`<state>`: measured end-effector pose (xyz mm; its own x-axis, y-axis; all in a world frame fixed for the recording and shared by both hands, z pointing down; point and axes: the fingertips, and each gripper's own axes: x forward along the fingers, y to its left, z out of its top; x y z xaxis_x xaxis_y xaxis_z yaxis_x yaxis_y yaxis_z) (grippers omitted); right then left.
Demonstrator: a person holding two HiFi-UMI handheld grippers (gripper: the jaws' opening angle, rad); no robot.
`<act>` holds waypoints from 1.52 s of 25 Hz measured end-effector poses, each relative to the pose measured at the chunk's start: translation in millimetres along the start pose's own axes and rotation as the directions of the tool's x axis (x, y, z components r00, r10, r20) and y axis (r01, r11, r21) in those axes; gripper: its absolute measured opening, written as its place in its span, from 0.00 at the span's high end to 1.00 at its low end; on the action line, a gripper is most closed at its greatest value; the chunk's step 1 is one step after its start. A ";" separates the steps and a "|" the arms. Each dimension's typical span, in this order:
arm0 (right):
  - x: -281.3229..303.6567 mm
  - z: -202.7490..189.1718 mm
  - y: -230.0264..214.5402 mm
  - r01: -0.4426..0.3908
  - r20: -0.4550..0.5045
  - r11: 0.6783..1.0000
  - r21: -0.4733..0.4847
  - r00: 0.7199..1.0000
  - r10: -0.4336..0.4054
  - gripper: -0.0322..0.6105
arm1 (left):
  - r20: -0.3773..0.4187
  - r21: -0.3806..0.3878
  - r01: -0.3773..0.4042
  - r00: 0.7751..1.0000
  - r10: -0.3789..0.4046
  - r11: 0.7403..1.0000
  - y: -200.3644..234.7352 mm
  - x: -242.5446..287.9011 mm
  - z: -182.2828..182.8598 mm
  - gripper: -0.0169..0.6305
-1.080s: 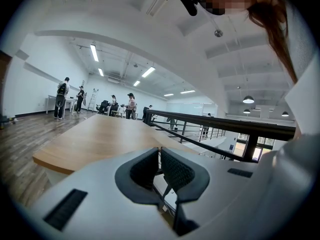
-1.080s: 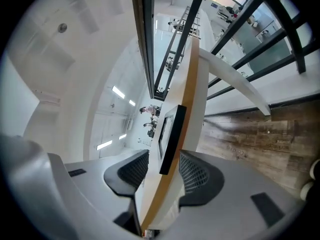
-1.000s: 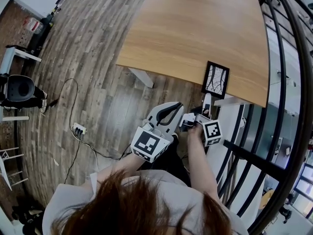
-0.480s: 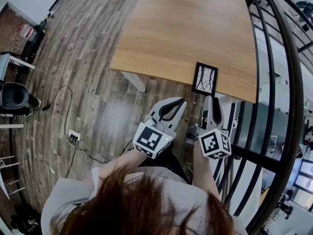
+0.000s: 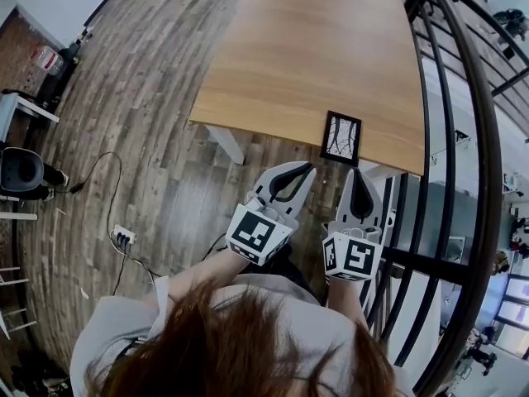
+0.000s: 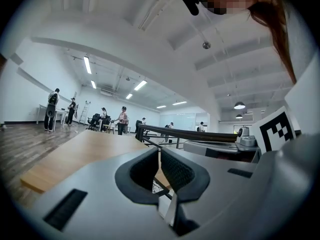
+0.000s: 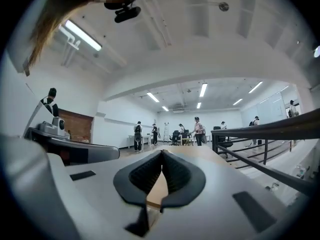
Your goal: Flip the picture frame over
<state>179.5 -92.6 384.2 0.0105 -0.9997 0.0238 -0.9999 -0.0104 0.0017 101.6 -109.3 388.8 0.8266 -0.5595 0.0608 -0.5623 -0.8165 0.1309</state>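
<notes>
Your picture frame [image 5: 341, 137] lies flat on the wooden surface [image 5: 314, 48], right of centre in the head view and just inside the surface's near edge, branch print facing up. Neither tool touches it. Your left tool [image 5: 304, 169] hangs at lower centre, jaws pressed together on nothing, though its own view shows a hairline slit between the pads that may only be the angle. Your right tool [image 5: 359, 174] is just to its right, directly below the frame in the picture, jaws likewise pressed together and empty. Both point level toward the surface, held short of its edge beside the railing [image 5: 463, 139]. With the frame so near that edge, its near rim looks the easiest place to catch it, but you would have to spread the right tool first. The print side alone doesn't tell me whether the flip is done.
</notes>
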 end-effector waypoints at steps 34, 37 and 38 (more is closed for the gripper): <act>-5.2 25.7 46.7 -0.102 0.025 0.994 -0.030 0.994 0.103 0.93 | 0.054 0.056 0.025 0.998 -0.028 0.998 -9.2 -18.6 31.6 0.94; -5.2 28.7 45.4 -0.098 0.027 0.995 -0.034 0.995 0.099 0.93 | 0.054 0.059 0.024 0.998 -0.027 0.998 -9.5 -17.9 33.5 0.94; -5.4 29.2 45.0 -0.097 0.027 0.995 -0.034 0.995 0.098 0.93 | 0.055 0.059 0.022 0.998 -0.025 0.998 -9.3 -18.0 34.1 0.94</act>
<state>134.3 -88.3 354.9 -0.0876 -0.9961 -0.0026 -0.9956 0.0875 0.0334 91.2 -96.5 352.8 0.8381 -0.5455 0.0029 -0.5442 -0.8357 0.0739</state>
